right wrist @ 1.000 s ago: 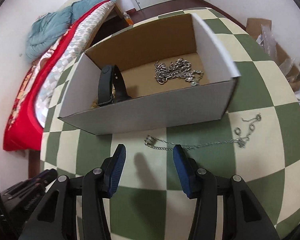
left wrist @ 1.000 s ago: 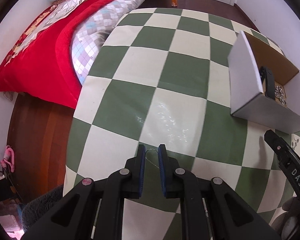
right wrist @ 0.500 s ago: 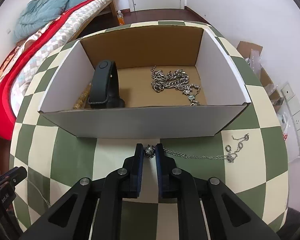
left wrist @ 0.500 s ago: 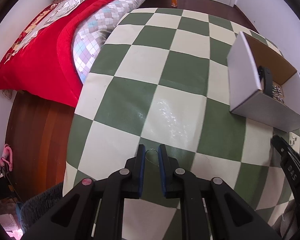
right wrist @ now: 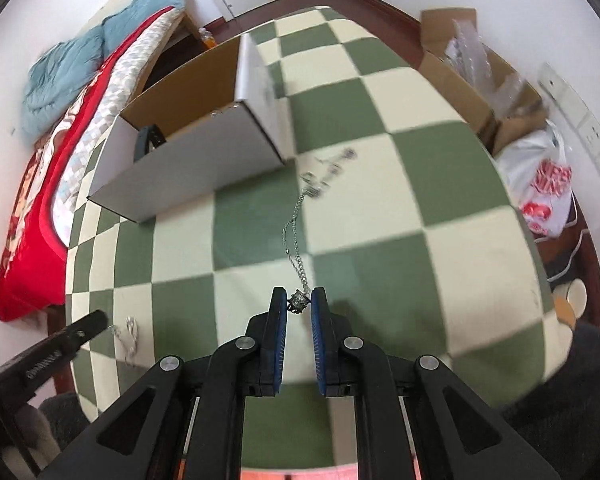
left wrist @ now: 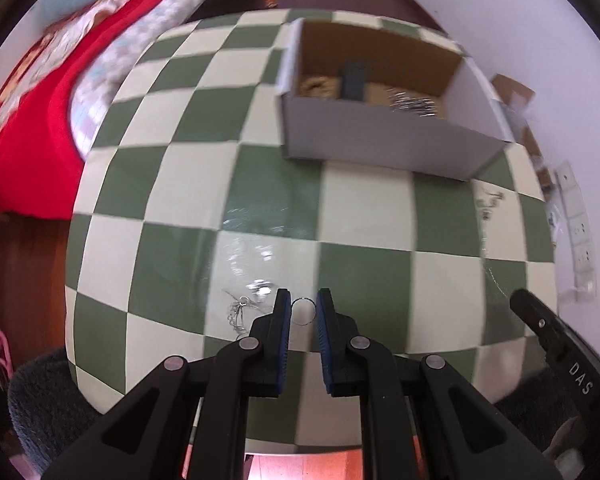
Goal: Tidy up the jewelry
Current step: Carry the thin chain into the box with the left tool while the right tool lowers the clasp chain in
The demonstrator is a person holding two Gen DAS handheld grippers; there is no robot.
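On the green-and-cream checked tablecloth (left wrist: 172,264), my left gripper (left wrist: 303,320) is shut on a thin wire ring (left wrist: 303,311). Fine silver loops (left wrist: 240,314) joined to the ring dangle to its left. My right gripper (right wrist: 299,308) is shut on the bead end of a silver chain (right wrist: 296,236). That chain trails across the cloth to its ringed end (right wrist: 324,178) beside the open white cardboard box (right wrist: 188,160). Inside the box (left wrist: 380,144) are a black wristband (left wrist: 354,80), silver chains (left wrist: 414,104) and a gold piece (left wrist: 316,86).
A bed with a red blanket (left wrist: 28,128) runs along the table's left side. Cardboard boxes (right wrist: 472,92) and a plastic bag (right wrist: 540,184) sit on the floor to the right, under wall sockets (left wrist: 580,236). One finger (left wrist: 548,340) of my right gripper shows at lower right.
My right gripper shut on the chain's bead end beside the box and dragged it away, stretching the chain out. My left gripper swung round with its ring, so the box now lies ahead.
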